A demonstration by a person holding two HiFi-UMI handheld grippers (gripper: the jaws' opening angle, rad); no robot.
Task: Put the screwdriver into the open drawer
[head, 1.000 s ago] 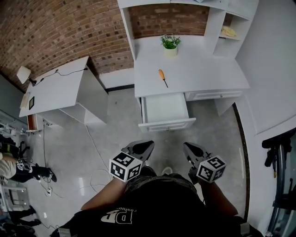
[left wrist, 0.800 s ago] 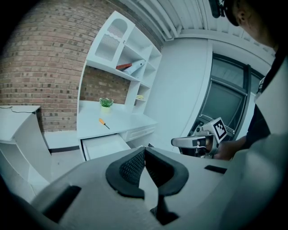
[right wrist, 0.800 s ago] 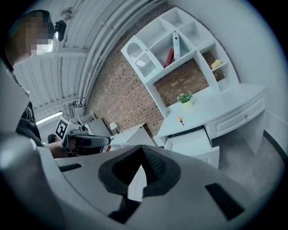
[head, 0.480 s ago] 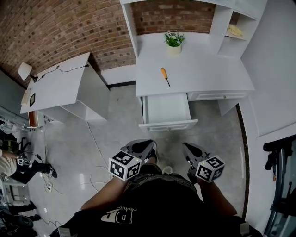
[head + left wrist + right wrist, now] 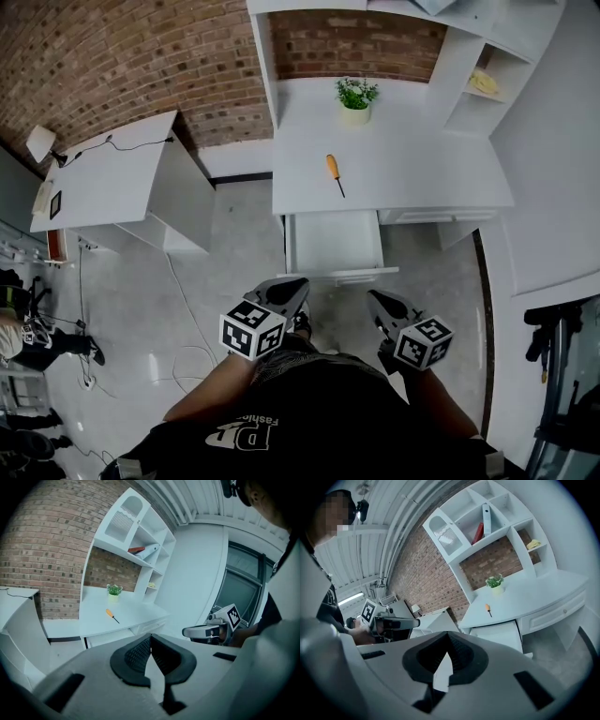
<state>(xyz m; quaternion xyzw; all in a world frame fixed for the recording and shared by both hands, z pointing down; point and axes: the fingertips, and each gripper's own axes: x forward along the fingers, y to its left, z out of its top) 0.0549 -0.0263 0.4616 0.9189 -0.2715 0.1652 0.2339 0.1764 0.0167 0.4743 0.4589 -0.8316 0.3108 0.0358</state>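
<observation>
Left gripper (image 5: 292, 284) and right gripper (image 5: 375, 299) sit low in the head view, well short of the one screwdriver (image 5: 333, 173). It has an orange handle and a thin dark shaft, and lies on the white desk (image 5: 422, 159) just behind the single open drawer (image 5: 336, 246). Left gripper view: jaws together, nothing between them, screwdriver far ahead, to the left. Right gripper view: jaws pressed together, empty, screwdriver ahead, slightly right.

I note a small potted plant (image 5: 356, 97) standing upright at the back of the white desk (image 5: 422, 159), near the brick wall (image 5: 112, 66). A second white table (image 5: 103, 178) stands apart on the left. A yellow item (image 5: 484, 82) lies on a shelf (image 5: 461, 84). A cable (image 5: 181, 291) trails across the floor (image 5: 141, 300).
</observation>
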